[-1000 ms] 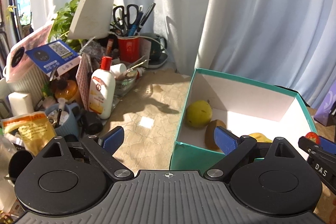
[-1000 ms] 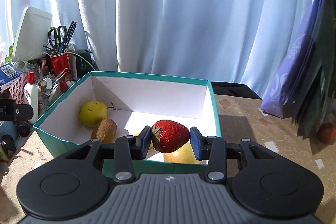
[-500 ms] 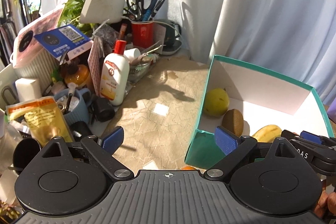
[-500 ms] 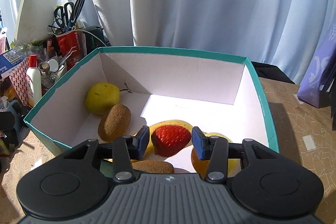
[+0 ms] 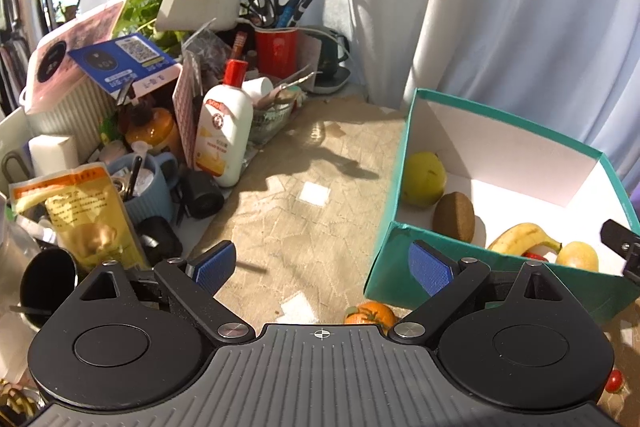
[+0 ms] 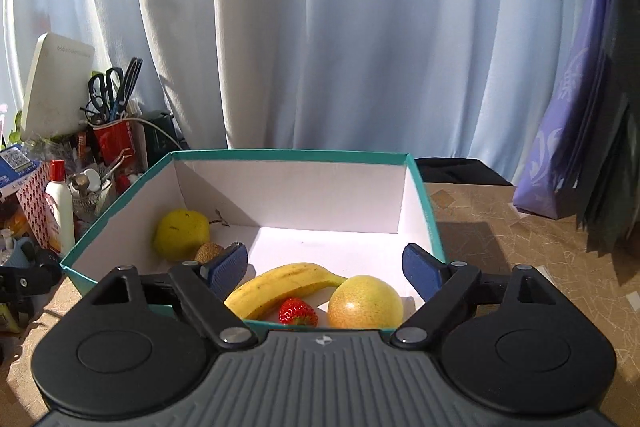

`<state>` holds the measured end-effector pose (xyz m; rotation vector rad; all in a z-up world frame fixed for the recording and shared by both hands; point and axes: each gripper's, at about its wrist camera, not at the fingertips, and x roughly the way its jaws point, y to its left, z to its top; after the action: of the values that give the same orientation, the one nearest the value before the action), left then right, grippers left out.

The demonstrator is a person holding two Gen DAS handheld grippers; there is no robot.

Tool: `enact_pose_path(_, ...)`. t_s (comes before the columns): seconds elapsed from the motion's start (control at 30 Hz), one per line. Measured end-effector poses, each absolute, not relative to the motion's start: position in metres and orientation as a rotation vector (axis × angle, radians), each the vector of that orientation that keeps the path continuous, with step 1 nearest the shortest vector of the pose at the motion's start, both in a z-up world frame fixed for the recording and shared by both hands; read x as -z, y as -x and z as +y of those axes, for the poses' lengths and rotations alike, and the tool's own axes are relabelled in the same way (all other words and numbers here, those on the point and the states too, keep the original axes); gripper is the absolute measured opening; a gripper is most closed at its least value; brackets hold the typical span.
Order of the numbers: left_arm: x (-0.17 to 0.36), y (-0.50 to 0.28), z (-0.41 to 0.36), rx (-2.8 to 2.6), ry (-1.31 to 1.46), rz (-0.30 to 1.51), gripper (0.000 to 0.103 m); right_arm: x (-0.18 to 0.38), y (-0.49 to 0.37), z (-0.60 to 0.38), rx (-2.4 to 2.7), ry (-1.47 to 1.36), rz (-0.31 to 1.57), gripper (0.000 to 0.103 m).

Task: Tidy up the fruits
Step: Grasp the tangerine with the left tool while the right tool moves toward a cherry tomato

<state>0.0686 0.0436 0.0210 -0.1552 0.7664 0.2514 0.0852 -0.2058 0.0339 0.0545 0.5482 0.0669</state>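
Observation:
A teal box point(image 6: 422, 203) with a white inside holds a yellow-green pear point(image 6: 181, 233), a kiwi point(image 6: 209, 251), a banana point(image 6: 280, 285), a strawberry point(image 6: 297, 311) and a yellow round fruit point(image 6: 365, 303). My right gripper point(image 6: 325, 267) hangs over the box's near side; its jaws are opening and nothing is between them, the strawberry lying below. My left gripper point(image 5: 323, 263) stands open and empty over the table left of the box point(image 5: 400, 267). A small orange point(image 5: 369, 311) lies on the table just under it, partly hidden. The pear point(image 5: 423, 179), kiwi point(image 5: 454, 217) and banana point(image 5: 520, 237) show inside.
Clutter crowds the left: a white lotion bottle point(image 5: 223, 137), a red cup with scissors point(image 5: 276, 51), a blue mug point(image 5: 146, 187), a yellow packet point(image 5: 86, 223). A cherry tomato point(image 5: 614, 381) lies at lower right. A purple bag point(image 6: 568, 147) stands right of the box. Curtains hang behind.
The right gripper carried the strawberry over the box, let it go and opened wide; the strawberry now lies inside by the banana. The left gripper dipped lower, bringing the orange into view.

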Motion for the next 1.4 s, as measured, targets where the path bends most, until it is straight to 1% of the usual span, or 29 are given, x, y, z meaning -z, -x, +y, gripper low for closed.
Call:
enact_pose_path(0.03,-0.017,-0.067,0.042,-0.249,0.15,0.769,0.097,-0.036,-0.076,-0.209,-0.06,-0.069,0.541,0.087)
enact_pose_path(0.23,0.011,-0.065,0.034,-0.189,0.131,0.807,0.097,-0.033,-0.019,-0.216,-0.046,-0.113,0.571,0.088)
enact_pose_path(0.37,0.03,-0.07,0.032,-0.176,0.134,0.84,0.097,-0.025,0.003,-0.221,-0.013,-0.13,0.606,0.089)
enact_pose_path(0.57,0.043,-0.07,0.011,-0.129,0.026,0.786,0.1,-0.019,0.016,-0.23,0.038,-0.143,0.638,0.089)
enact_pose_path(0.9,0.058,-0.083,0.0,-0.078,0.073,0.804,0.099,-0.018,0.025,-0.233,0.078,-0.12,0.655,0.089)
enact_pose_path(1.03,0.061,-0.09,-0.001,-0.071,0.073,0.818,0.096,-0.018,0.026,-0.235,0.094,-0.124,0.66,0.089)
enact_pose_path(1.1,0.063,-0.093,-0.001,-0.07,0.072,0.835,0.088,-0.019,0.026,-0.235,0.098,-0.123,0.658,0.089)
enact_pose_path(1.4,0.068,-0.097,0.0,-0.068,0.073,0.867,0.088,-0.018,0.025,-0.234,0.099,-0.12,0.664,0.089)
